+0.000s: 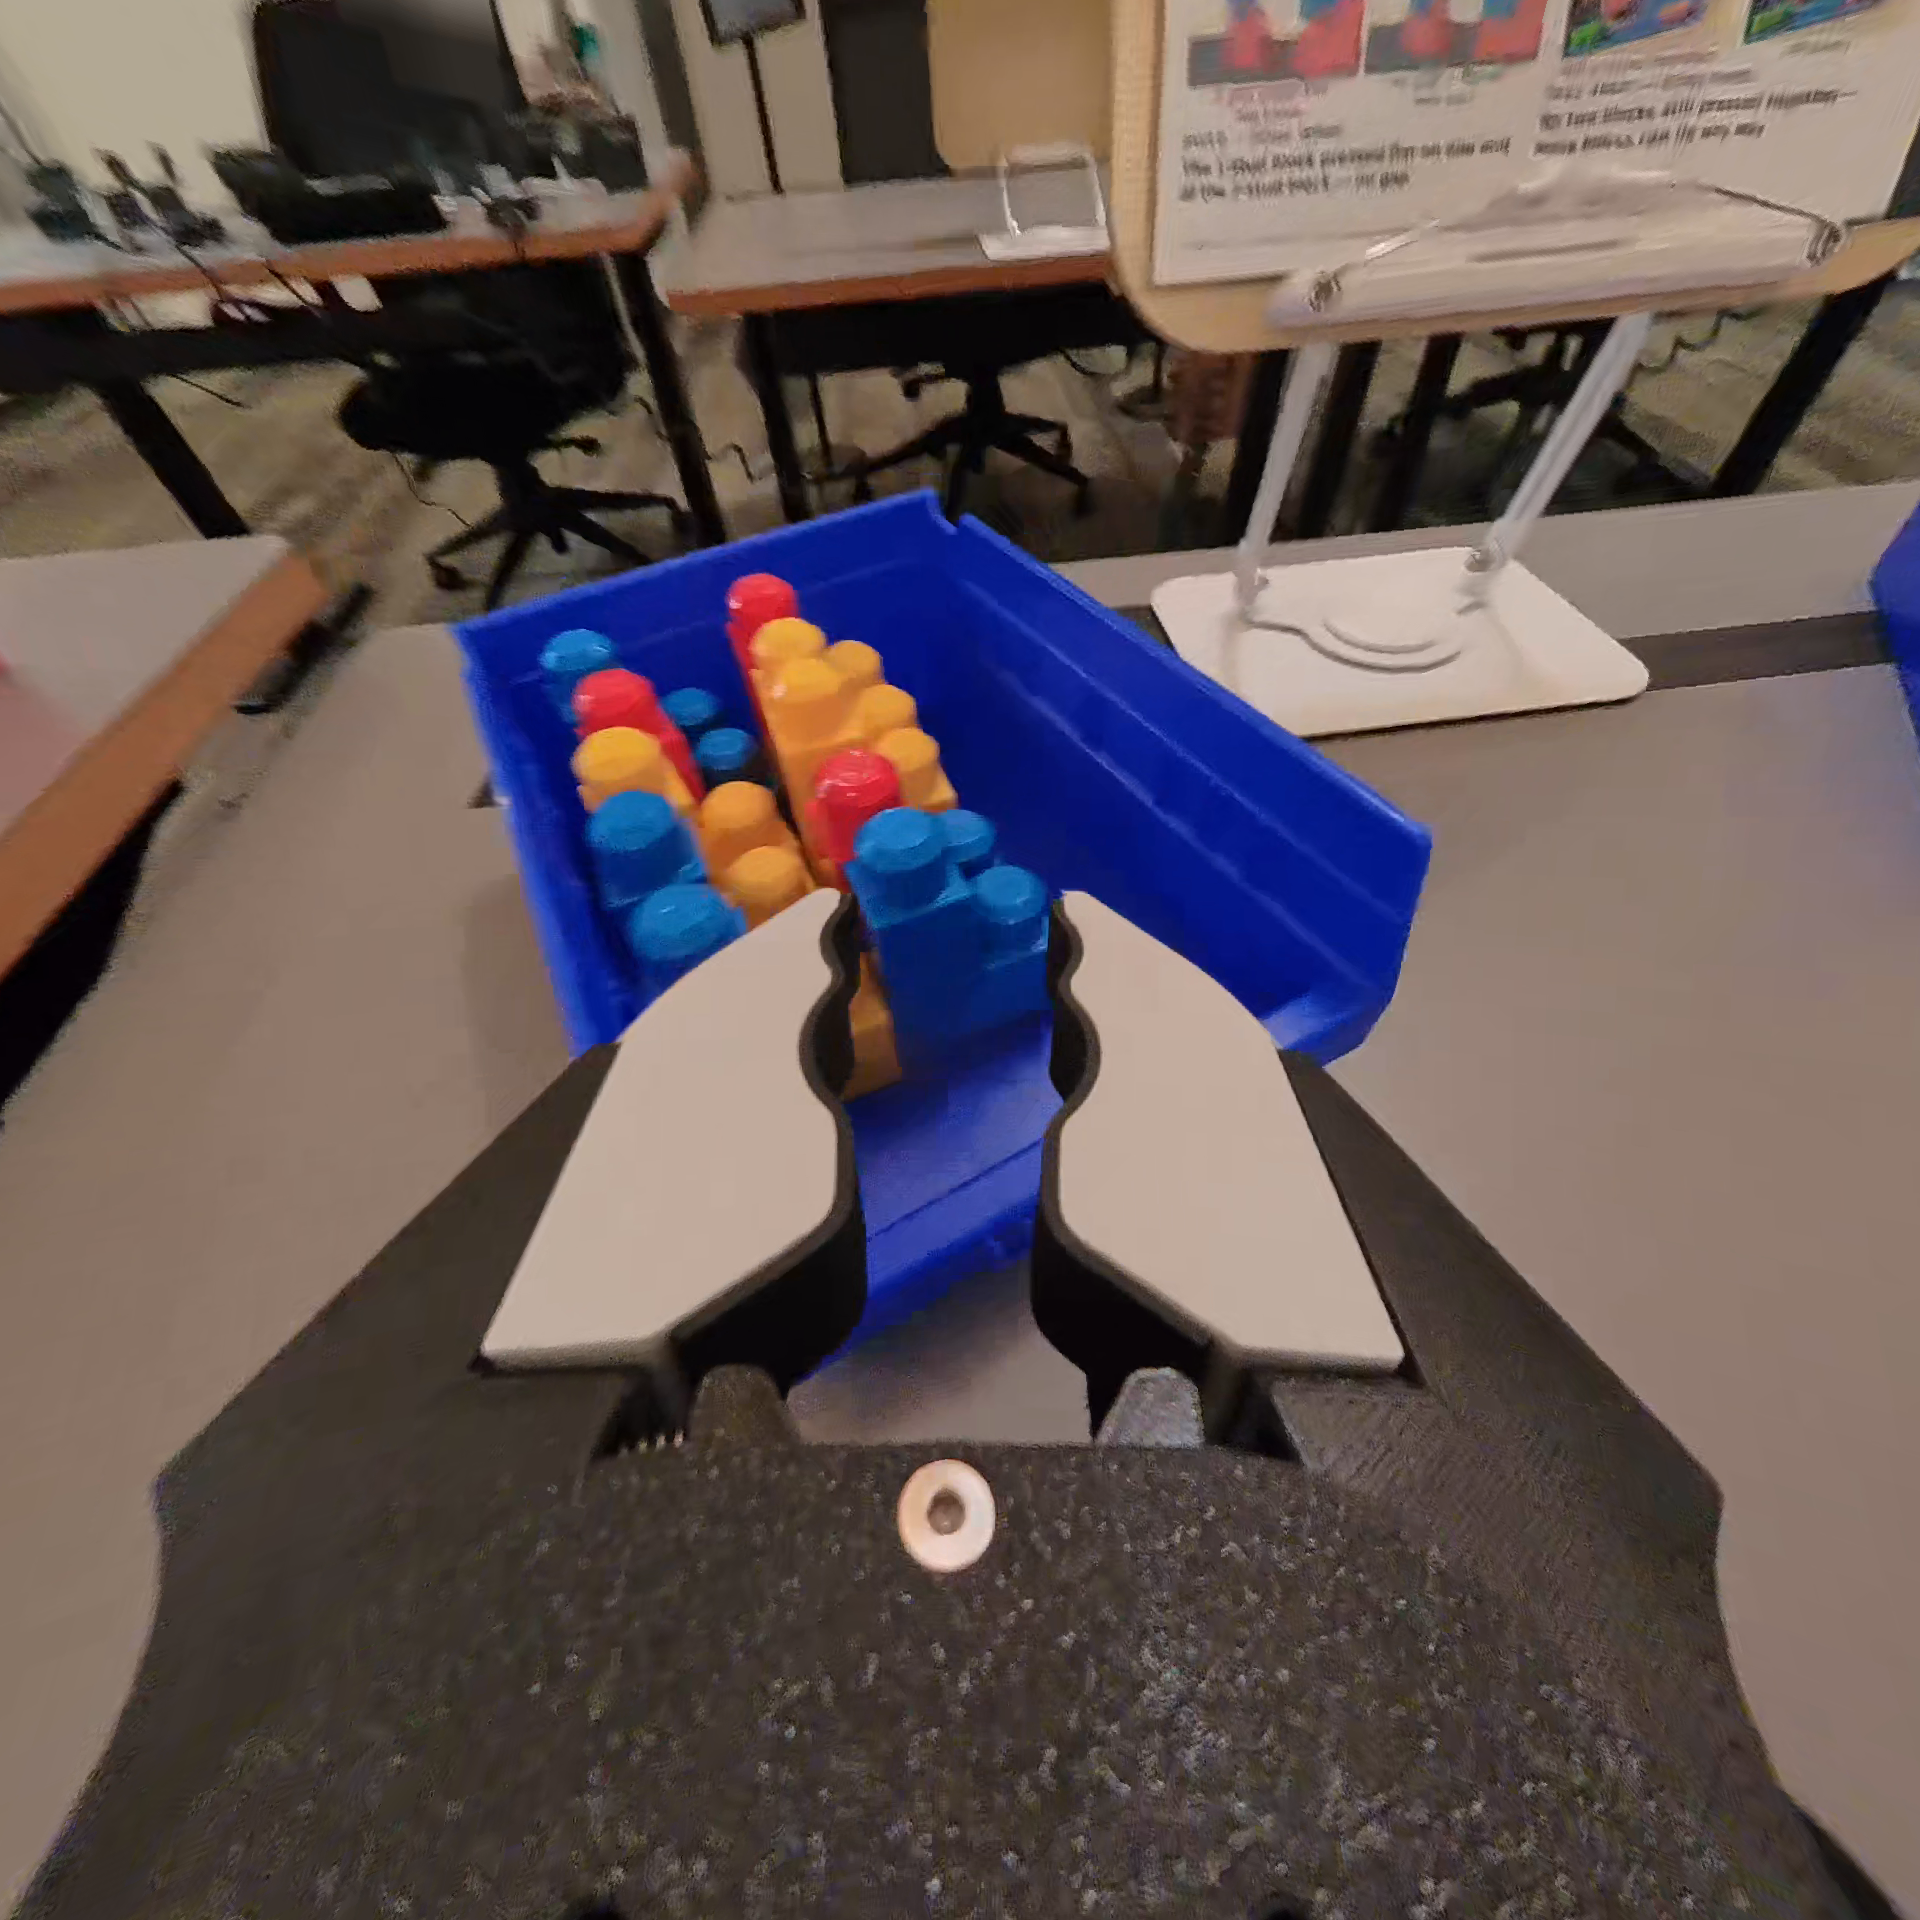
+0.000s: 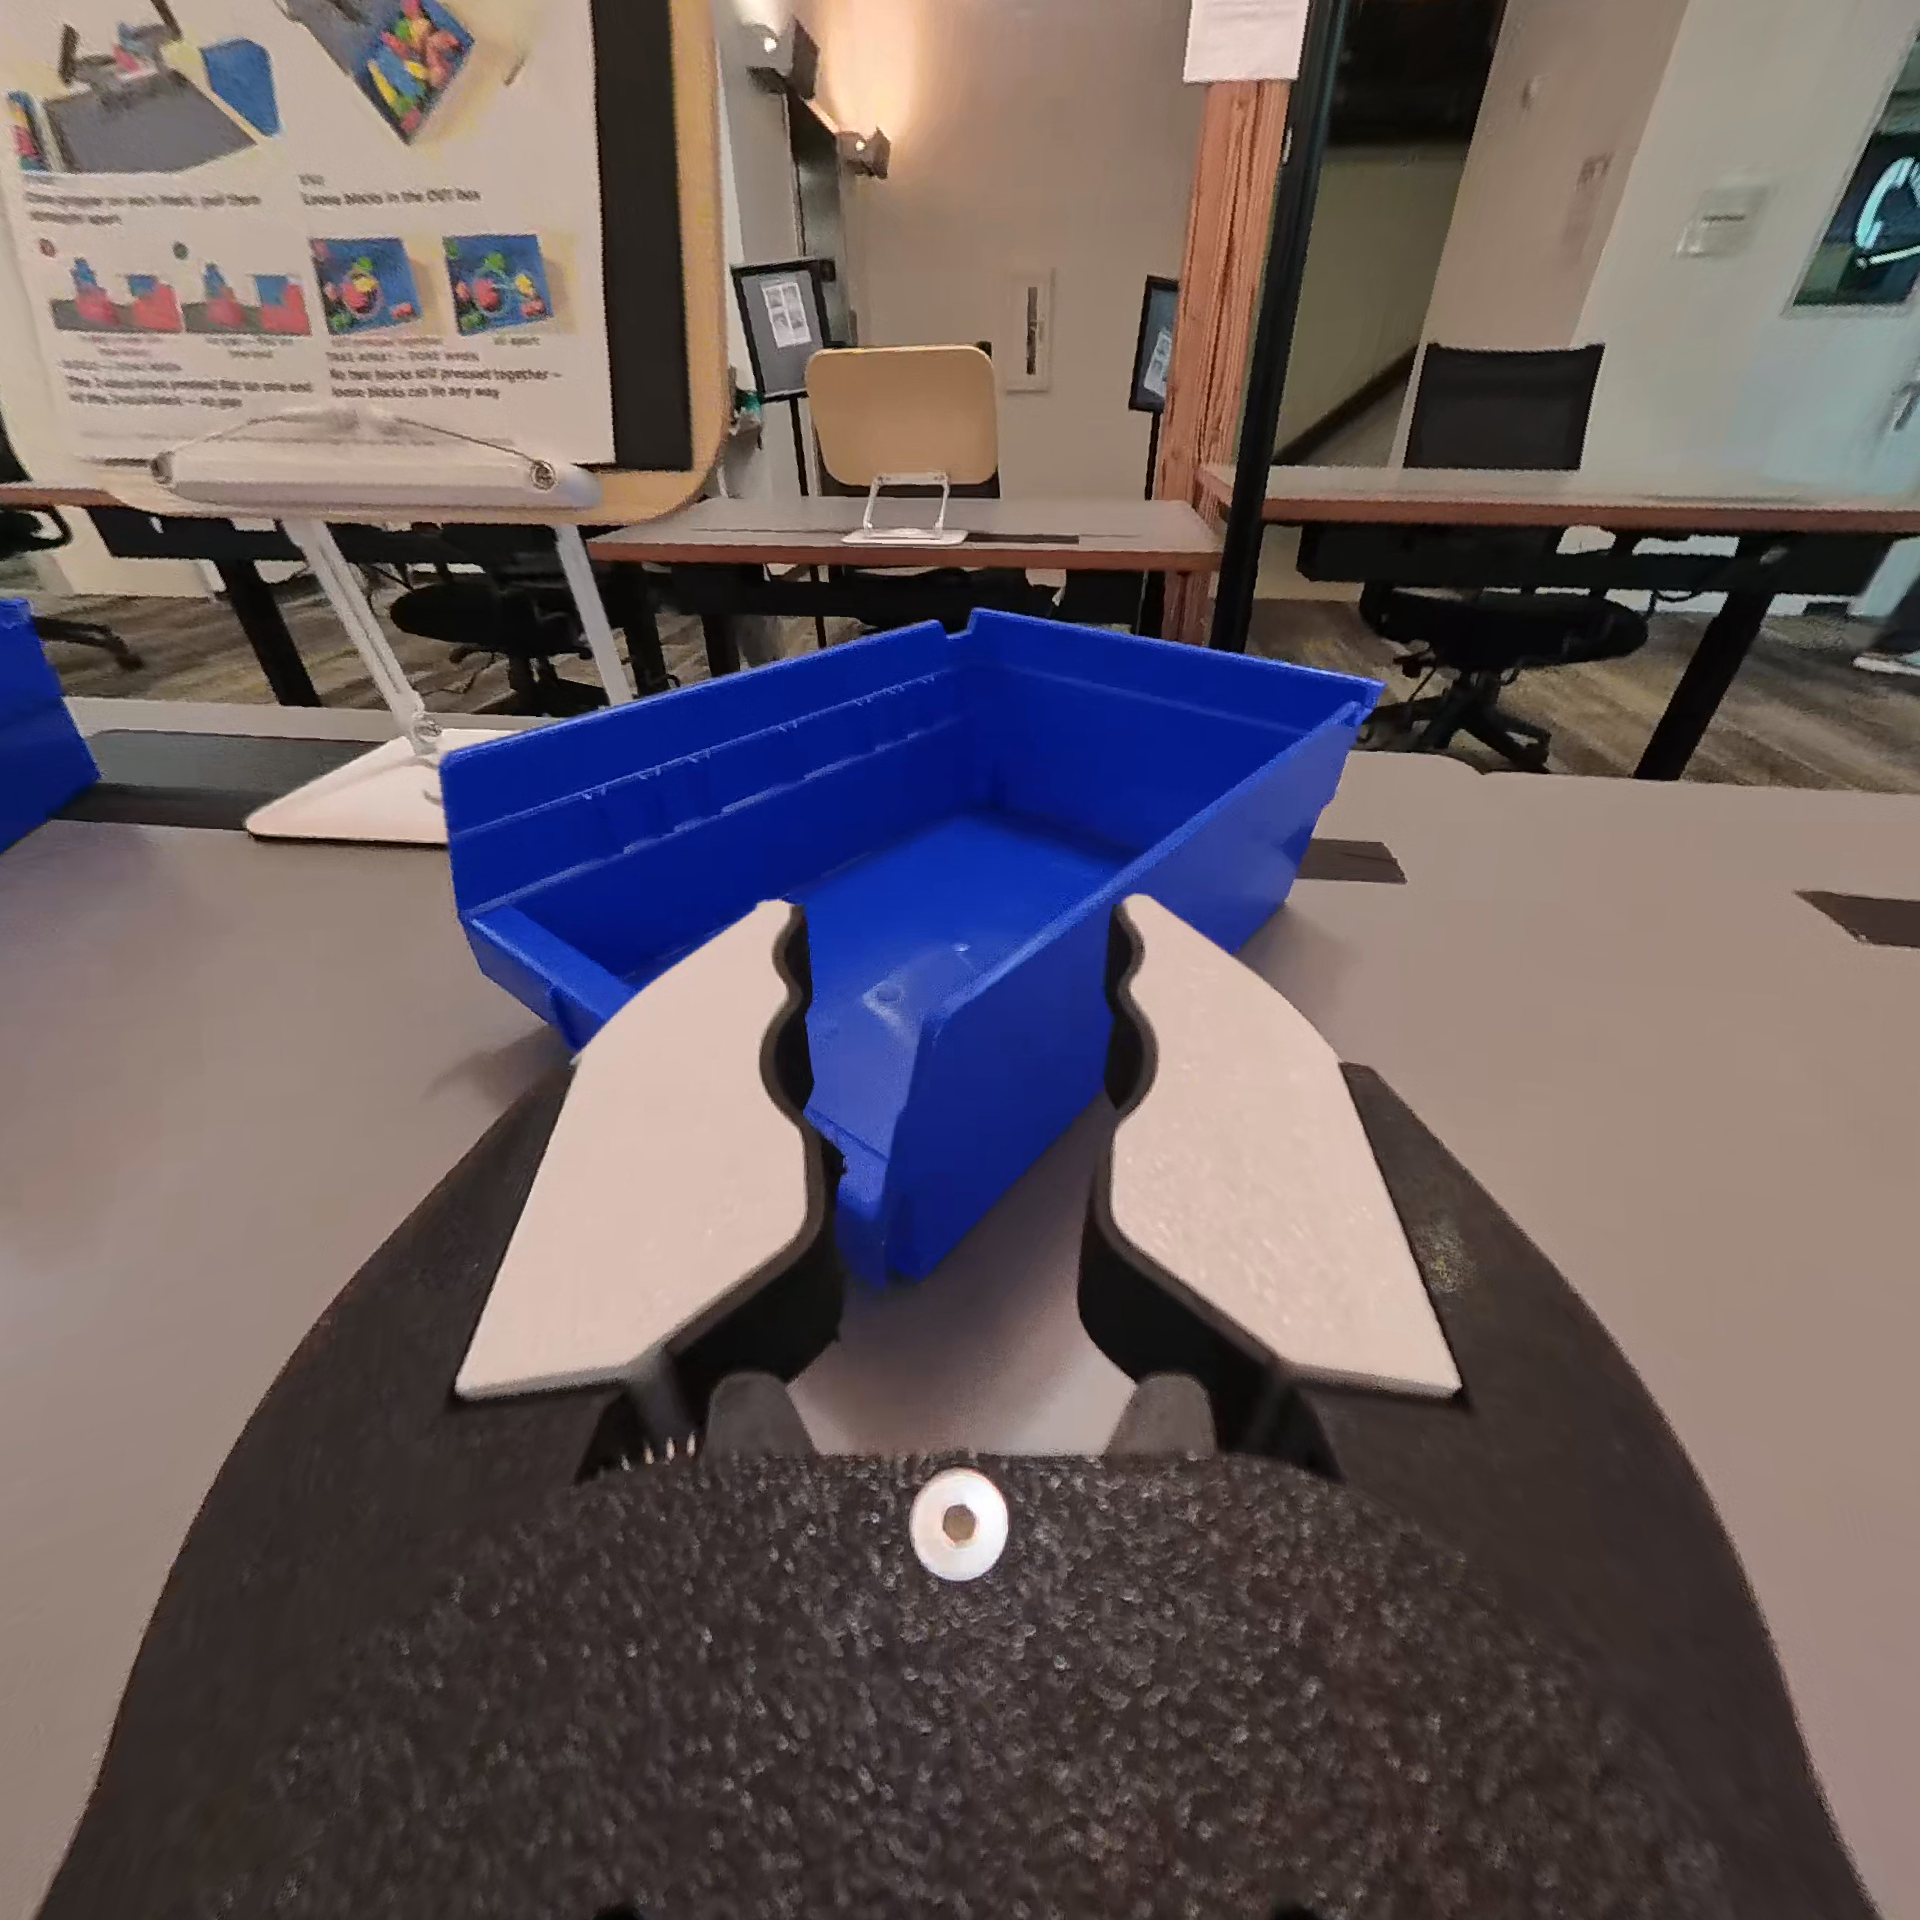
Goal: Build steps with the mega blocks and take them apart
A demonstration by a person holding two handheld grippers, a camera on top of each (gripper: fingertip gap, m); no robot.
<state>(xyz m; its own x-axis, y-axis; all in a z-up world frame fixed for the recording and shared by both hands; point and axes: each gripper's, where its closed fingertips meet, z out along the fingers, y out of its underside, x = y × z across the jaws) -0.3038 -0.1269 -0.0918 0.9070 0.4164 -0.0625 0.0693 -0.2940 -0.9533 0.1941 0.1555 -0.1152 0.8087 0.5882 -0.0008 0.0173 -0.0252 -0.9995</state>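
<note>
In the left wrist view a blue bin point(image 1: 1195, 790) on the grey table holds several blue, yellow and red mega blocks. My left gripper point(image 1: 951, 920) reaches into the bin's near end. Its jaws press on both sides of a blue two-stud block point(image 1: 951, 935), which stands taller than the blocks around it. A yellow block point(image 1: 871, 1029) sits just behind the left finger. In the right wrist view my right gripper point(image 2: 956, 914) is open and empty, held over the near corner of a second, empty blue bin point(image 2: 1195, 831).
A white stand point(image 1: 1392, 634) holding an instruction board sits behind the bins; it also shows in the right wrist view point(image 2: 353, 800). The edge of another blue bin point(image 2: 36, 727) is at far left. Black tape strips point(image 2: 1860, 914) mark the table. Desks and office chairs stand beyond. One gripper's finger ends stand about 55 cm off the other's.
</note>
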